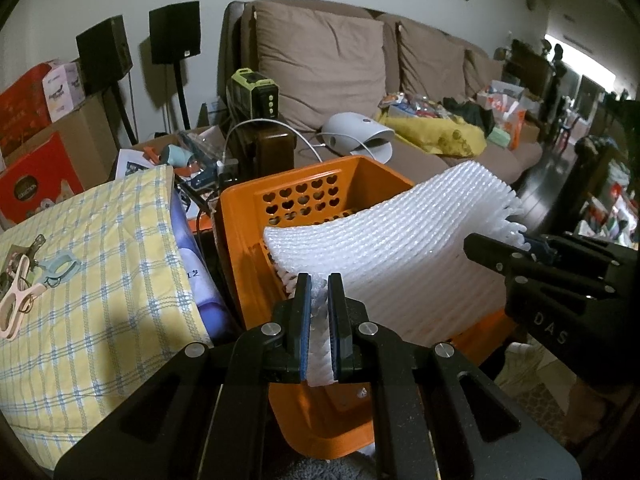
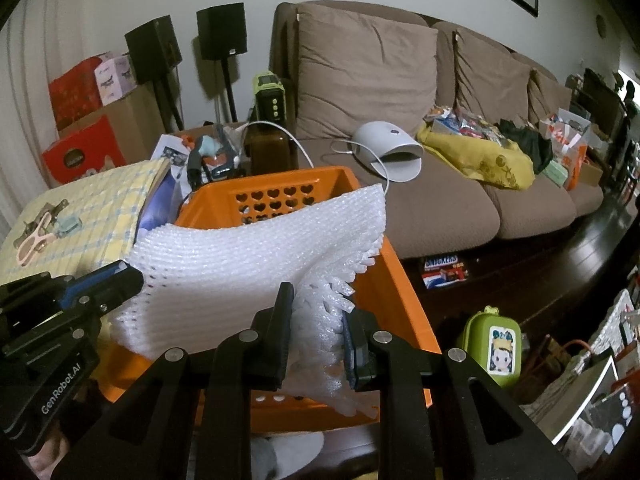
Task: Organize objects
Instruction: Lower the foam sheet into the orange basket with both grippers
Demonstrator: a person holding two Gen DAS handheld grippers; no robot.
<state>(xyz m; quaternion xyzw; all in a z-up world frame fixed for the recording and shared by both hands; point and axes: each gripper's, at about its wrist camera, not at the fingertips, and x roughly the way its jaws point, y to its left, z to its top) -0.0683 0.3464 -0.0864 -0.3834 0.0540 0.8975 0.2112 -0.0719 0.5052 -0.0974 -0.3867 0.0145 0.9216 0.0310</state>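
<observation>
Currently, both grippers are holding one stack of white foam netting (image 1: 384, 236) over the orange basket (image 1: 256, 216), the landmark for all positions below. The left gripper (image 1: 319, 300) is pinching the netting's near edge, its jaws pressed almost together on the thin foam. The right gripper (image 2: 316, 332) is pinching a thicker bunched corner at the basket's right side, its jaws slightly apart around it. The stack is lying across the basket's open top, sagging toward the heart-perforated back wall, and it is not yet resting fully inside.

The step in hand appears to be loading the netting into the basket. The next move probably calls for lowering both grippers together, then releasing, so that the flexible stack is not springing back over the rim.

Count: one basket, one netting stack, two grippers. Left of the basket, about three clothes pegs (image 1: 24, 280) are lying on one yellow checked cushion (image 1: 104, 280).
</observation>
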